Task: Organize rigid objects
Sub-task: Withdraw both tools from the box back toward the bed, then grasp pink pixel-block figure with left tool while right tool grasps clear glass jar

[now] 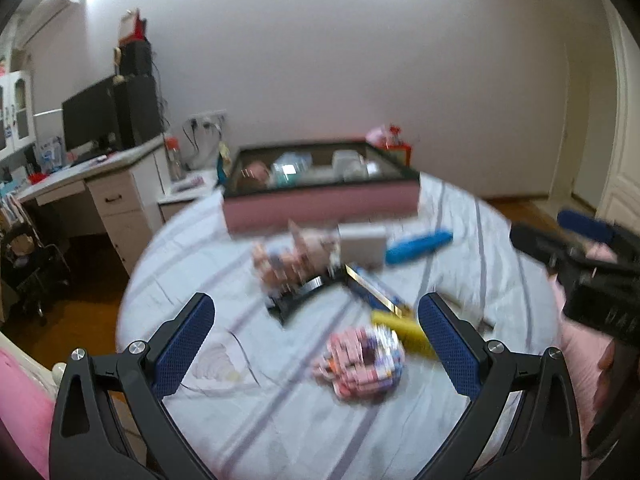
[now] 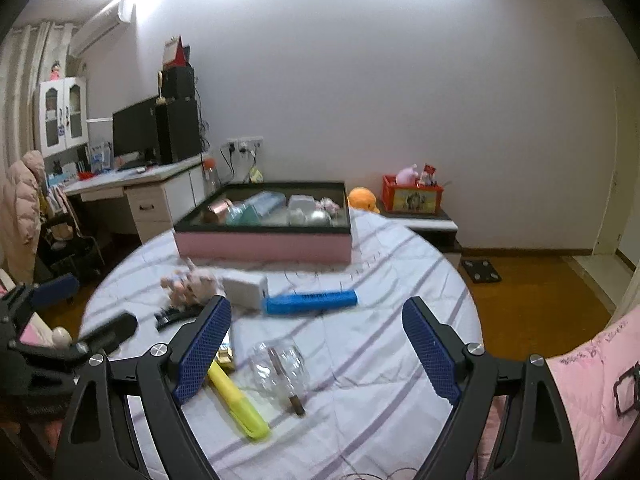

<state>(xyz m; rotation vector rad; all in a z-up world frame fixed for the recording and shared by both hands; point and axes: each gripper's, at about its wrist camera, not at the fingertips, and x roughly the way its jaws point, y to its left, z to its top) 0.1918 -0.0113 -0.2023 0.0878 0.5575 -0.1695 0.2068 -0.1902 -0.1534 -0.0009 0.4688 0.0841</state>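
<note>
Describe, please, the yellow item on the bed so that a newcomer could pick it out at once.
Start at the pink storage box on the striped bedsheet and come toward the camera, past the blue bar. The yellow marker lies beside the clear plastic piece. It is the only yellow, pen-shaped item there.

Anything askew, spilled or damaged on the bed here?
Nothing looks spilled or broken. Loose things simply lie scattered at odd angles on the striped sheet: a blue bar, a yellow marker and a clear bottle on its side. The pink box sits square and upright.
</note>
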